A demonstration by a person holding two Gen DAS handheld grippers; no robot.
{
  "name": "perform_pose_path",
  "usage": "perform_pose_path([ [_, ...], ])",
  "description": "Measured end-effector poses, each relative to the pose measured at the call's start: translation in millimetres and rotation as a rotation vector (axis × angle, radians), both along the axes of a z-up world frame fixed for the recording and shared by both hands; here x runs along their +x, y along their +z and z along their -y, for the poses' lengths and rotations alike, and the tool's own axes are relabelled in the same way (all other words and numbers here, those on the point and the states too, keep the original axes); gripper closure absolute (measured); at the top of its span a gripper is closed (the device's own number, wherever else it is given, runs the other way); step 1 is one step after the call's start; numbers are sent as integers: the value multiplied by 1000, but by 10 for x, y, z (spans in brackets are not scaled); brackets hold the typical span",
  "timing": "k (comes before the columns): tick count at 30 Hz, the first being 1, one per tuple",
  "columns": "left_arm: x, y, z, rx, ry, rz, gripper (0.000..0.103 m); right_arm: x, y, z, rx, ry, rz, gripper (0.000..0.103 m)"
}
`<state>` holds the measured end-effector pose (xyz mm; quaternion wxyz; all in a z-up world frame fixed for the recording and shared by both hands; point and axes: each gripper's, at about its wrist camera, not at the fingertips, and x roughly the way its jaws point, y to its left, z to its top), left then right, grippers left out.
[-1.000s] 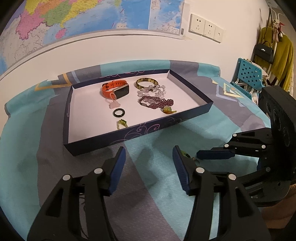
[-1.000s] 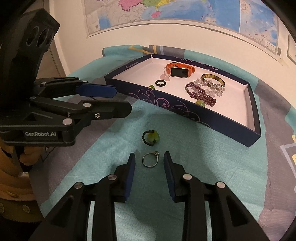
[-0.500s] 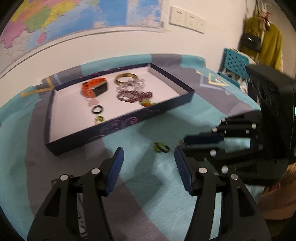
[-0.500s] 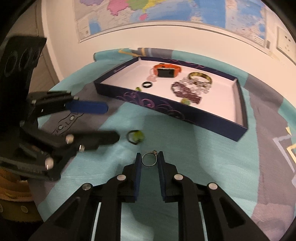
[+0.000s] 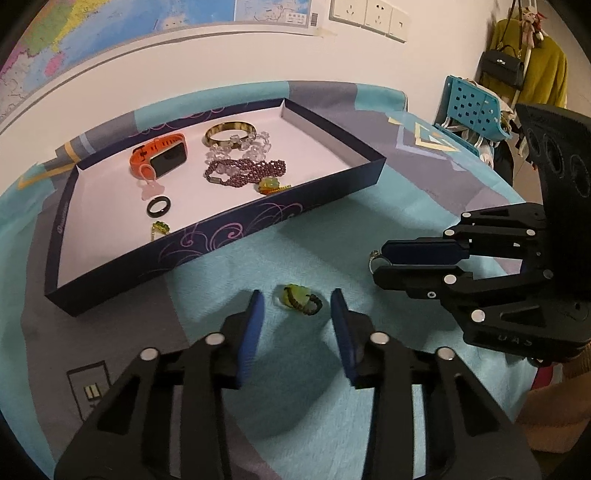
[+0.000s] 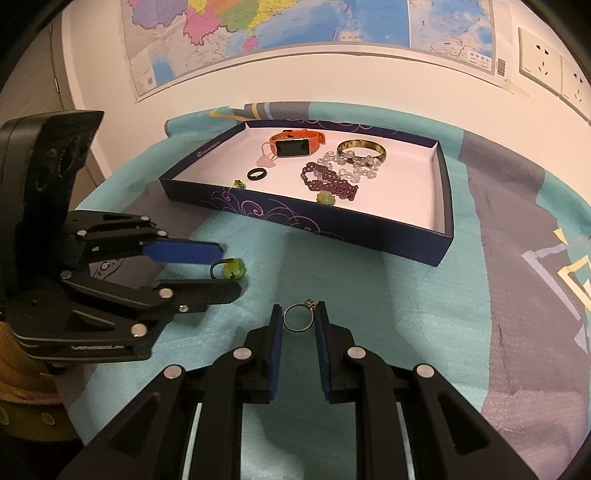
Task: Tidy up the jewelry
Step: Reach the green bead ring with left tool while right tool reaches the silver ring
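A dark blue tray [image 5: 280, 218] [image 6: 332, 225] holds an orange watch [image 5: 159, 155], a gold bangle [image 5: 231, 131], bead bracelets [image 5: 245, 171], a black ring [image 5: 158, 206] and small green pieces. A green bead ring [image 5: 299, 297] [image 6: 231, 269] lies on the cloth between the tips of my open left gripper [image 5: 297, 310] [image 6: 218, 269]. My right gripper [image 6: 299, 321] [image 5: 380, 264] is shut on a thin silver ring [image 6: 298, 319], holding it upright by its sides just over the cloth.
A teal and grey cloth [image 6: 406, 314] covers the table. A wall with maps and sockets [image 5: 369, 14] stands behind. A blue chair [image 5: 472, 107] and hanging clothes are at the far right of the left wrist view.
My right gripper closed on the silver ring. My left gripper moved right and down until the green bead ring lay between its fingers.
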<state>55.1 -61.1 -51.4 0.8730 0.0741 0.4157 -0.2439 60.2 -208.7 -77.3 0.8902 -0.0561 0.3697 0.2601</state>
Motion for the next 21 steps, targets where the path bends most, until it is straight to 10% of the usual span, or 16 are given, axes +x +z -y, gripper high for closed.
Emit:
perform_pose_path([
  [21,-99,31,-136,-54,34,-13,86,-37,27,-18,22,7,5,87],
])
